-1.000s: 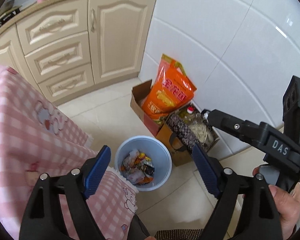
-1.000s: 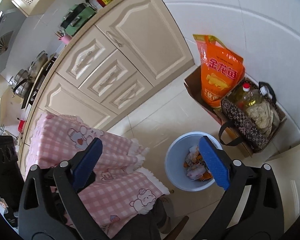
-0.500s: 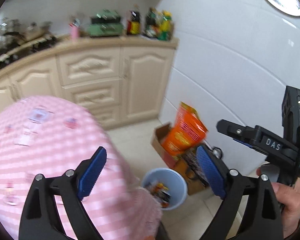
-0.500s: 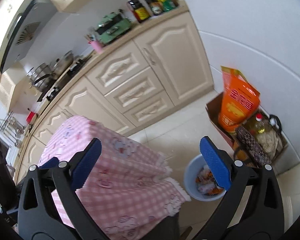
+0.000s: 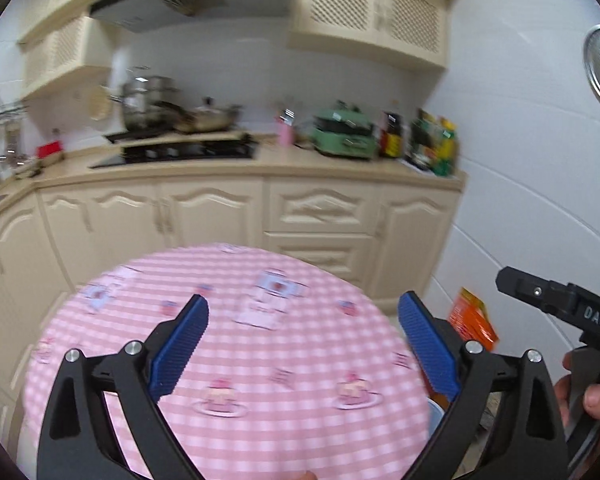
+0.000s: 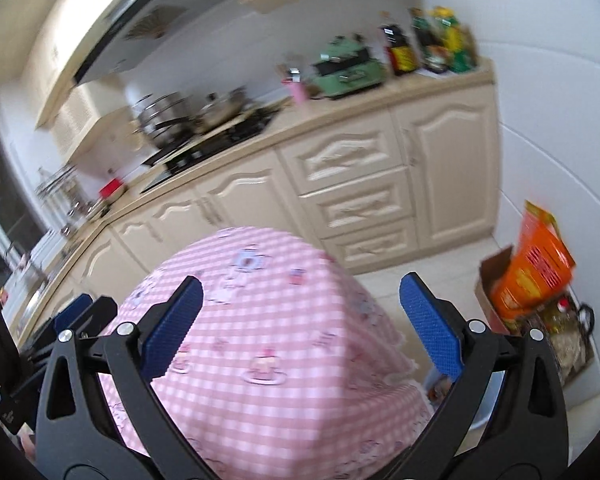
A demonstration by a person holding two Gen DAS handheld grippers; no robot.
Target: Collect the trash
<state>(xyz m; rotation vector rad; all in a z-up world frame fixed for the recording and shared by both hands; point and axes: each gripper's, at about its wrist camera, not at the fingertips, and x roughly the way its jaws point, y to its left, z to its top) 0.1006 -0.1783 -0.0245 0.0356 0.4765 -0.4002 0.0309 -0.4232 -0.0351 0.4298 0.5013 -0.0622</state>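
Left gripper (image 5: 302, 340) jaws opening, nothing between; right gripper (image 6: 300, 320) released, empty. Bin (image 6: 482, 408) at five o'clock, contents blurred.

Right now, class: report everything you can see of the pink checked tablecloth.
The pink checked tablecloth looks like soft fabric in a pink and white gingham, printed with small cartoon cups and cakes. It covers the whole table top and hangs down the sides, with a pale fringed hem at one corner in the right wrist view. The top looks smooth and bare; blur could hide small things. It stands in front of the cream cabinets. Neither gripper touches it.
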